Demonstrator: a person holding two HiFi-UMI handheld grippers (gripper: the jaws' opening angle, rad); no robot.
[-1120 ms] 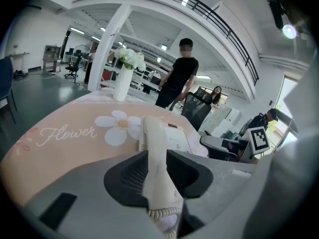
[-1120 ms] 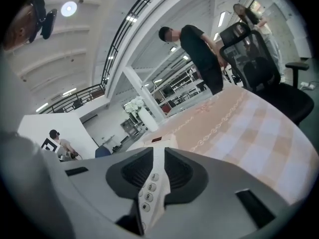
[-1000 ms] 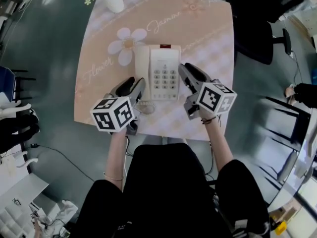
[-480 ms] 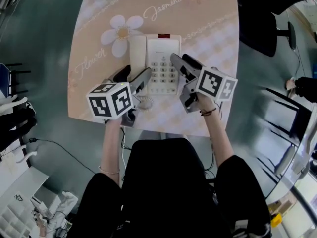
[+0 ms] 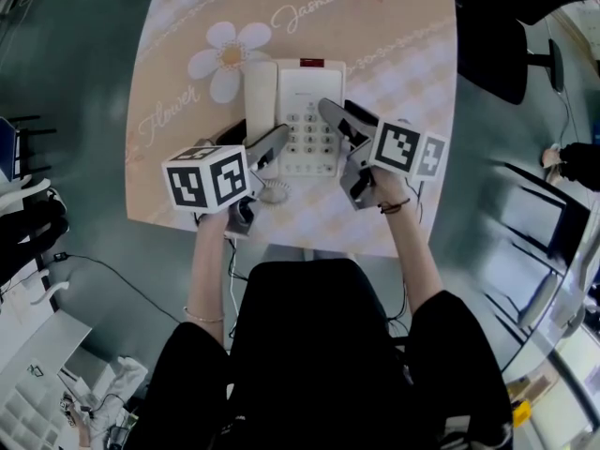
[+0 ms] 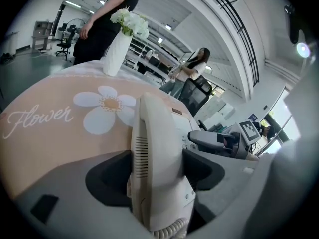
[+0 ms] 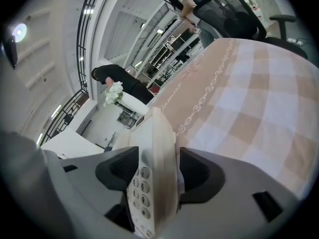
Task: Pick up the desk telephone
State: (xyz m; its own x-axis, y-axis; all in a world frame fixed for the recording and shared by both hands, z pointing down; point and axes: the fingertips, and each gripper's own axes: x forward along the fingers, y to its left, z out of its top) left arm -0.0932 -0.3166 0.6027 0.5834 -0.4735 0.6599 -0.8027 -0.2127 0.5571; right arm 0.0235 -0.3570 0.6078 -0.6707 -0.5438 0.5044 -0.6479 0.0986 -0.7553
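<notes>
A cream desk telephone [image 5: 309, 125] lies on the peach flower-print table [image 5: 178, 186], its handset [image 5: 260, 92] resting on the left side. My left gripper [image 5: 257, 139] straddles the handset's near end [image 6: 154, 148], one dark pad on each side, jaws wide. Whether the pads press on it is unclear. My right gripper [image 5: 343, 118] straddles the phone's right edge beside the keypad [image 7: 149, 178]; its jaws are opening, with the phone body between them. The right gripper [image 6: 219, 141] also shows in the left gripper view.
The coiled cord [image 5: 274, 192] lies by the phone's near left corner. A white vase of flowers [image 6: 117, 51] stands at the table's far left. Black office chairs [image 5: 497, 36] stand to the right of the table. People stand in the background [image 6: 107, 14].
Both grippers have sunk and moved forward onto the phone. Their jaws have spread wide, the left round the handset, the right round the phone's right edge.
</notes>
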